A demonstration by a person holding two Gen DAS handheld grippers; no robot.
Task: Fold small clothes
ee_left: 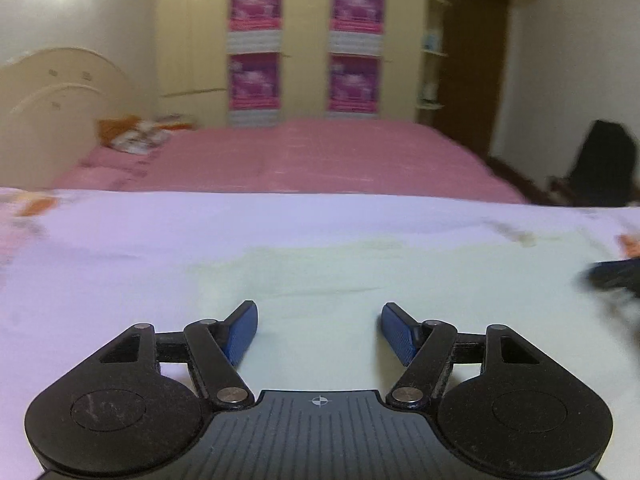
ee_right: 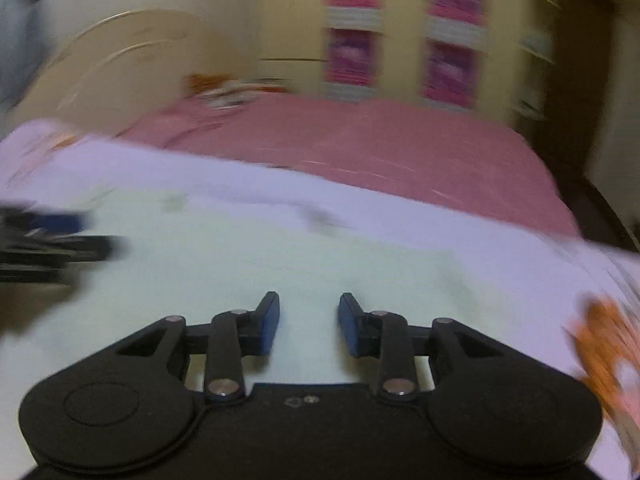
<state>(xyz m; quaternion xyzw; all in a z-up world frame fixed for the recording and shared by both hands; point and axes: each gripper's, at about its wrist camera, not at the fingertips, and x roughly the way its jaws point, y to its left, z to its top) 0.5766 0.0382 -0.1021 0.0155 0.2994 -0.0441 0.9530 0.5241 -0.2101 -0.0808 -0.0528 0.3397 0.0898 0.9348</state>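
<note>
Two grippers, left gripper (ee_left: 318,322) and right gripper (ee_right: 309,322), hover fingers apart, empty, over the pale garment (ee_left: 400,280) spread nearside of the pink bed (ee_left: 300,156); pinch one hem edge each, evenly.

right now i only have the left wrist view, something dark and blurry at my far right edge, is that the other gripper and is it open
Observer: Yes. In the right wrist view the right gripper is open, nothing between its blue pads.
Operator: what's under it
Observer: The same pale cloth you have under the left gripper, which is also open.
Operator: anything off to its right i can't see
Observer: An orange print lies at the white sheet's right edge, blurred; I cannot tell what it shows.
</note>
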